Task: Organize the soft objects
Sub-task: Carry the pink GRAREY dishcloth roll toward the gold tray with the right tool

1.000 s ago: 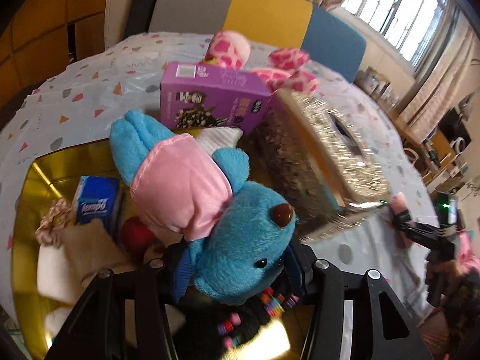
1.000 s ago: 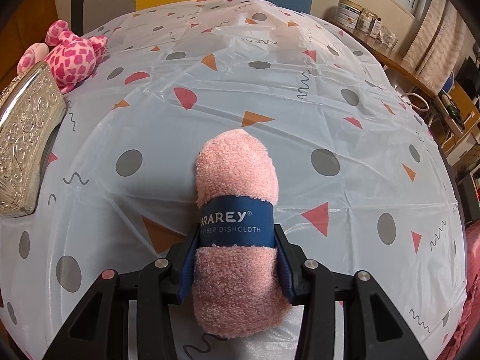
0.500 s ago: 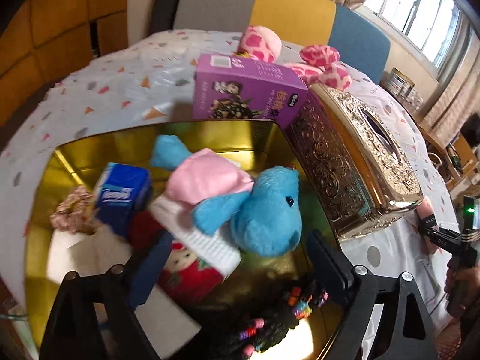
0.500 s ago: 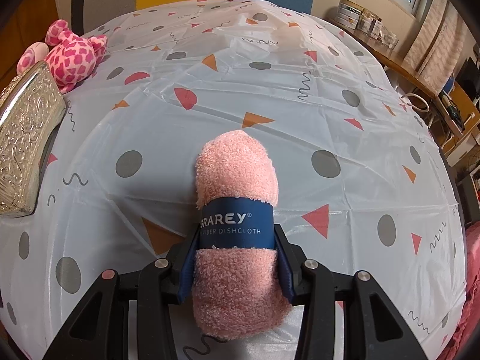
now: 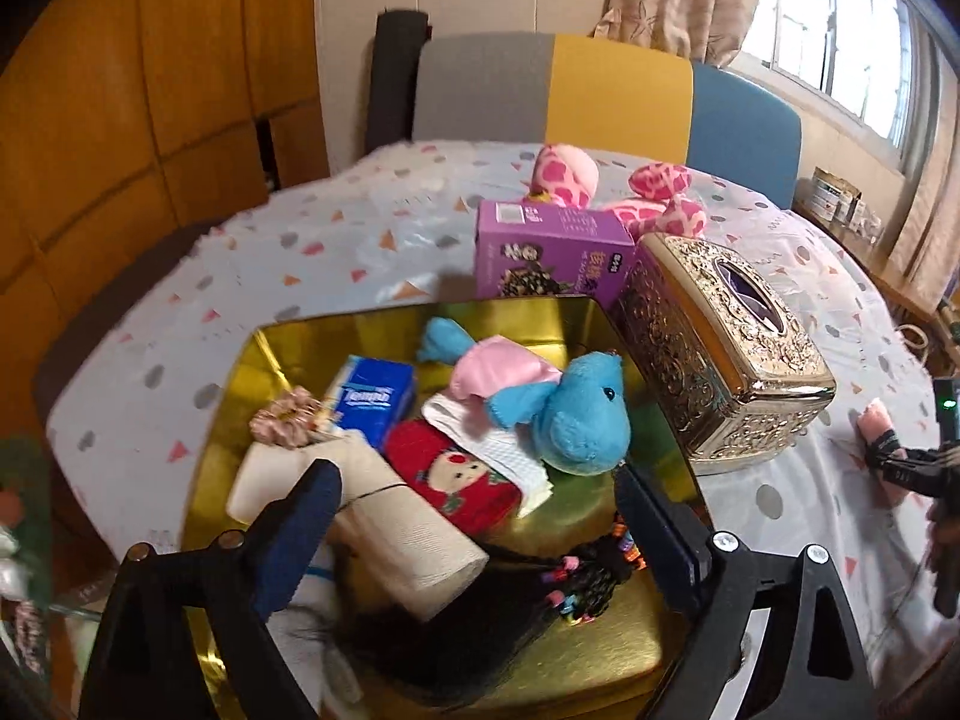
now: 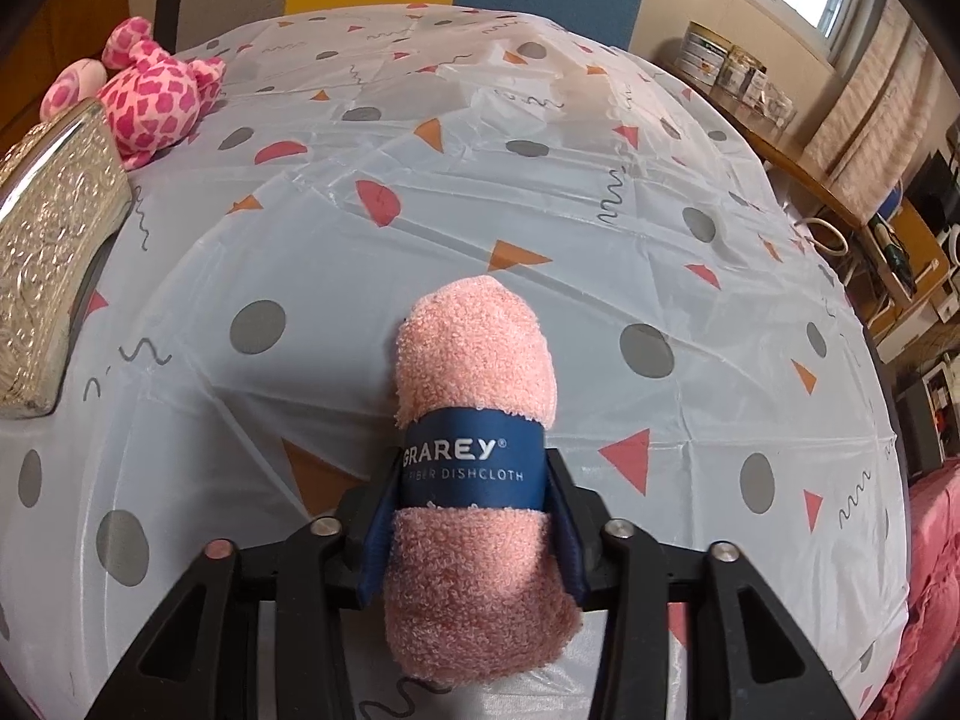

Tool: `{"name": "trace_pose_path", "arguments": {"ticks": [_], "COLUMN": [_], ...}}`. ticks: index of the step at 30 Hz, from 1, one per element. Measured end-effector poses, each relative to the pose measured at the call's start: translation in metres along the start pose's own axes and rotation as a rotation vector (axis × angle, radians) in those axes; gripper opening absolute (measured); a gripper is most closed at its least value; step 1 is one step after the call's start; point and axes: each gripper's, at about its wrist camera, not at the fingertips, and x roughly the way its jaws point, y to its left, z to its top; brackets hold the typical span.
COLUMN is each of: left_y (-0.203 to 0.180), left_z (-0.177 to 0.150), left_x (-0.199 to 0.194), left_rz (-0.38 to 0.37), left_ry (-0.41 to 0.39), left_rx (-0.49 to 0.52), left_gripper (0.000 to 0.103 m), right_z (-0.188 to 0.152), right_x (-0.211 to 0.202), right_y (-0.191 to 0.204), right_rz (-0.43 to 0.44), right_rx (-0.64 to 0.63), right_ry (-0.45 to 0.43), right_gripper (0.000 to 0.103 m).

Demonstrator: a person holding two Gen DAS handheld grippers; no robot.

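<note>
In the left wrist view a blue plush toy with a pink shirt [image 5: 543, 396] lies in the gold tray [image 5: 606, 654] among a tissue pack [image 5: 377, 399], a red sock [image 5: 459, 477], a white roll [image 5: 384, 525], a scrunchie [image 5: 287, 423] and a dark beaded braid [image 5: 576, 576]. My left gripper [image 5: 480, 507] is open and empty above the tray's near side. My right gripper [image 6: 474, 501] is shut on a pink rolled dishcloth [image 6: 477, 468] with a blue band, low over the tablecloth; it also shows at the right edge of the left wrist view [image 5: 882, 438].
A purple box [image 5: 549, 249] and an ornate gold tissue box [image 5: 720, 354] stand behind and right of the tray. A pink spotted plush [image 6: 153, 99] lies at the far side of the table. Chairs stand behind the table.
My left gripper let go of the blue plush, opened and pulled back and up; the plush now lies in the tray. My right gripper stays shut on the dishcloth, hardly moved.
</note>
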Motion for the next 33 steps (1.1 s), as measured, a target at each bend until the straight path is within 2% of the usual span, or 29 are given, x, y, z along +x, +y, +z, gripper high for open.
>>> {"name": "trace_pose_path", "arguments": {"ticks": [3,6,9,24,33], "left_y": [-0.002,-0.002,-0.002,0.010,0.024], "left_z": [-0.003,-0.006,-0.008,-0.015,-0.013], "left_x": [-0.008,-0.013,-0.017,-0.019,-0.028], "left_rz": [0.031,0.046,0.038,0.035,0.038], "left_ry": [-0.028,-0.048,-0.048,-0.042,-0.077], "left_rx": [0.019,0.019,0.013,-0.026,-0.034], "left_gripper": [0.098,0.098,0.103,0.103,0.103], "right_z": [-0.001,-0.002,-0.003,-0.005,0.007], "right_x": [0.000,0.001,0.001,-0.001,0.003], "right_y": [0.002,-0.004,-0.005,0.001,-0.006], "right_rz": [-0.006,0.024,0.033,-0.007,0.000], "right_rx": [-0.009,0.031,0.042,0.043,0.242], "right_ry": [0.000,0.013,0.012,0.007,0.090], "right_gripper": [0.040,0.040,0.040,0.040,0.038]}}
